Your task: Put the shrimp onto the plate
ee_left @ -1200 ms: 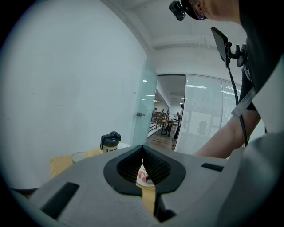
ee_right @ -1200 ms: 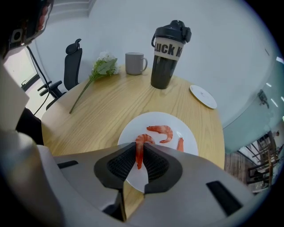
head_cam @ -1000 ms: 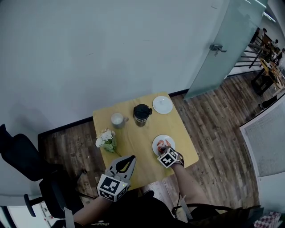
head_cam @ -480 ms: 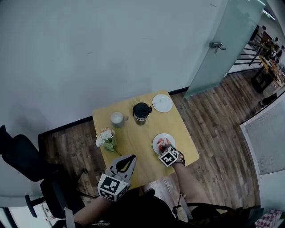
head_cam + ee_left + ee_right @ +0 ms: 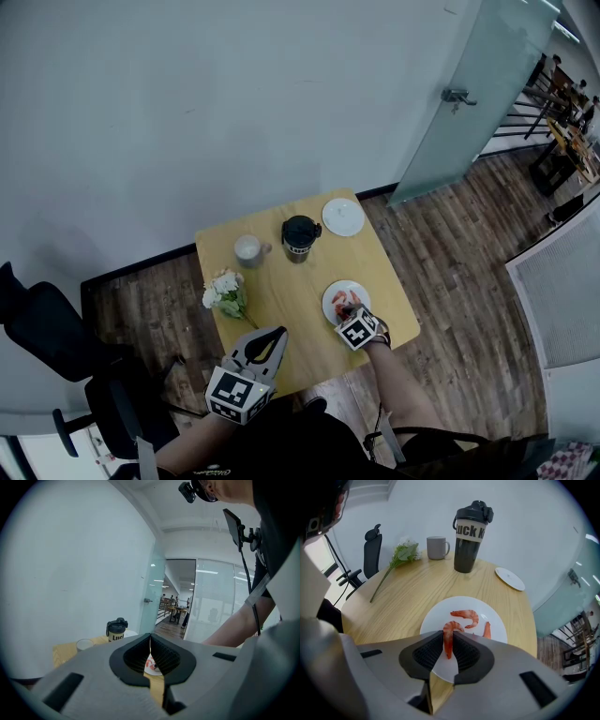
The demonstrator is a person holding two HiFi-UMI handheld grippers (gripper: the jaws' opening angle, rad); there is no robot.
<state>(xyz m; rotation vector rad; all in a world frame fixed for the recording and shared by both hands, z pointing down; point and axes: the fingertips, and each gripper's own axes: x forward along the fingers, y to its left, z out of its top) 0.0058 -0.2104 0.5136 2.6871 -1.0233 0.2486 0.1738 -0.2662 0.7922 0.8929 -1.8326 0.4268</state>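
Well, the shrimp (image 5: 448,644) sat lengthwise between the pads of the right tongs (image 5: 448,632). Its thin tail pointed back along the gap, and its thicker, curled end poked out past the tips. Those tongs had just been opening a little. As far as I could make out, both pads lay against the shrimp's sides, so I read them as clamped on it. They pointed steeply down over the near part of the white plate (image 5: 436,618), and bare plate showed under the tail.

Just beyond the tips a second, curled shrimp (image 5: 466,616) lay flat on the plate. A third shrimp (image 5: 486,630) lay to its right, partly hidden behind the right jaw.

Past the plate on the round wooden worktop (image 5: 403,592) stood a dark lidded tumbler (image 5: 469,536). A grey mug (image 5: 437,548) stood to its left, and a sprig of white flowers (image 5: 405,550) lay further left with its stem trailing toward me. A small white saucer (image 5: 509,579) sat near the far right edge, and an office chair (image 5: 372,550) stood beyond the worktop.

The left tongs (image 5: 150,635) were pressed together with nothing between them. In the head view they hung over the near edge of the worktop, well apart from the plate.
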